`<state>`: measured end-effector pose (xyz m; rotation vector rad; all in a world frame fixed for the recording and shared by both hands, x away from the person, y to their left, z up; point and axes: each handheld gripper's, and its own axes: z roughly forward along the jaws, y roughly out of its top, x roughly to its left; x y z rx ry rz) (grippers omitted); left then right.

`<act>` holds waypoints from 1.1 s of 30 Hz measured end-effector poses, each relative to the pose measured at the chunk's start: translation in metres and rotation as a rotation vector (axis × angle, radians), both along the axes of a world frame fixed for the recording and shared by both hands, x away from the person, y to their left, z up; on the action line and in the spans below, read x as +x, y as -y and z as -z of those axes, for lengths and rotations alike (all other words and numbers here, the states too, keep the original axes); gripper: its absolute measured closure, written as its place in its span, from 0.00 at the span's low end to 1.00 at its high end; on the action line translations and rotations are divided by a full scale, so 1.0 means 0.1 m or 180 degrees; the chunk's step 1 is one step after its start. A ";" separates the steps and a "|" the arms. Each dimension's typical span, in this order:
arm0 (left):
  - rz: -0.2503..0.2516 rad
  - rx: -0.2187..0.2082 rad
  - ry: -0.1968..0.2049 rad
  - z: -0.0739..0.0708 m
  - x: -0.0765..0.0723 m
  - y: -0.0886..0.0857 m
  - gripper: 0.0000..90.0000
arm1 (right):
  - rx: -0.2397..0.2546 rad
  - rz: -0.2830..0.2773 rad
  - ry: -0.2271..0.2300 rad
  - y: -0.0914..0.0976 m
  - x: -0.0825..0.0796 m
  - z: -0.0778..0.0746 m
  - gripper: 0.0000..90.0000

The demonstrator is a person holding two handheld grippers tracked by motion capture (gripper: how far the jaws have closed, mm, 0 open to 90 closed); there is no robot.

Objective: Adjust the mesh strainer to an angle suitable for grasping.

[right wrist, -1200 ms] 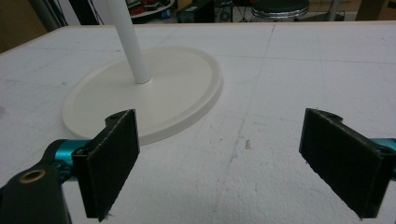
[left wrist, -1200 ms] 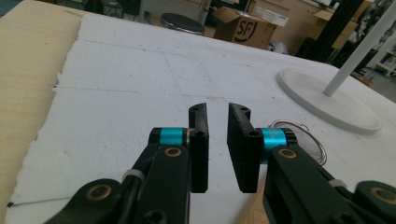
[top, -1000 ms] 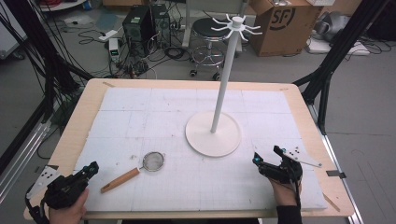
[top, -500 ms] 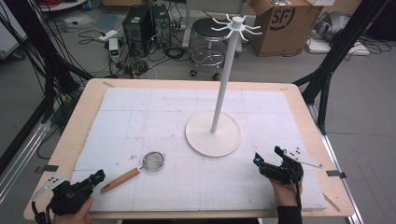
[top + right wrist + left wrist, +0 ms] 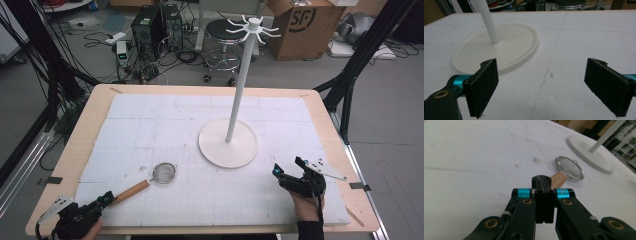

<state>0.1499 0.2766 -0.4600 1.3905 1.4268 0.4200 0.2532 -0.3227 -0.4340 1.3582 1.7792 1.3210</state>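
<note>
- Table (image 5: pixel 95 115): wooden top, covered by a white sheet.
- Strainer (image 5: pixel 164 173): small wire-mesh bowl with a wooden handle (image 5: pixel 131 191). It lies flat on the sheet near the table's front-left corner, with the handle pointing toward that corner. It is apart from the stand.
- Stand (image 5: pixel 228 145): white round base at the middle of the table, with a tall pole and hook arms at the top (image 5: pixel 253 26). All visible hooks are bare.
- Left tongs (image 5: pixel 107 198): at the front-left corner, jaws pressed together with nothing between them. The tips are just at the end of the handle; contact cannot be told.
- Right tongs (image 5: pixel 286 170): near the front-right edge, jaws wide apart and empty, facing the stand's base.
- Progress, as judged: early. The strainer is not yet grasped or lifted. The left tongs must part before gripping the handle. Lifting, carrying and, most likely, hanging it on a hook are all left to do.
</note>
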 end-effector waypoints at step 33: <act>0.0069 -0.0164 -0.0375 0.17 0.13 0.02 1.00 | -0.0023 -0.0010 -0.0003 -0.01 0.00 0.00 0.13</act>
